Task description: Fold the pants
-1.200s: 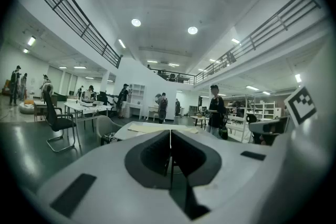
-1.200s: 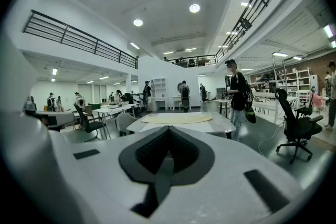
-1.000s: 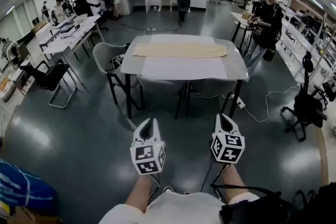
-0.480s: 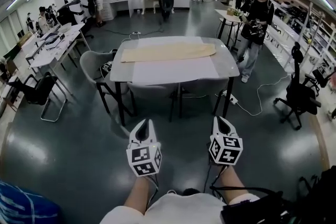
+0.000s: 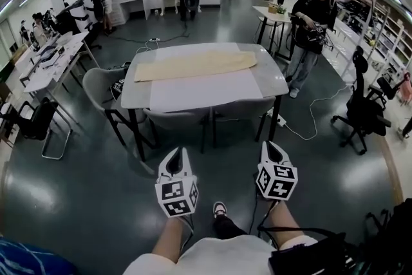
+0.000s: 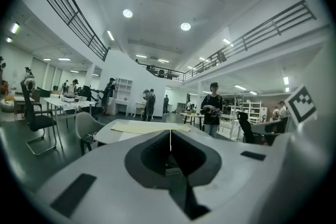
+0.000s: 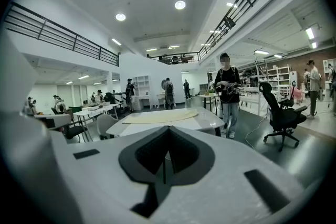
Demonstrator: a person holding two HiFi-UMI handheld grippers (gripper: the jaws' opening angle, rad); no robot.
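Tan pants [image 5: 195, 65] lie flat and lengthwise across the far half of the grey table [image 5: 270, 84]. A white sheet [image 5: 206, 91] covers the table's near half. My left gripper [image 5: 178, 152] and right gripper [image 5: 269, 146] are held side by side over the dark floor, well short of the table. Both are shut with nothing between them. In the left gripper view the pants [image 6: 142, 127] show as a pale strip beyond the left gripper [image 6: 170, 136]. The right gripper view has the pants [image 7: 160, 117] ahead of the right gripper [image 7: 167, 131].
One grey chair [image 5: 103, 84] stands at the table's left end and another [image 5: 177, 119] is tucked under its near side. A person [image 5: 309, 29] stands at the table's right, near a black office chair [image 5: 360, 106]. A cable [image 5: 315, 125] lies on the floor. Desks [image 5: 45, 67] line the left.
The table and pants have drawn nearer and slid left in the head view. Both grippers moved toward the table, still shut. A shoe now shows between my arms.
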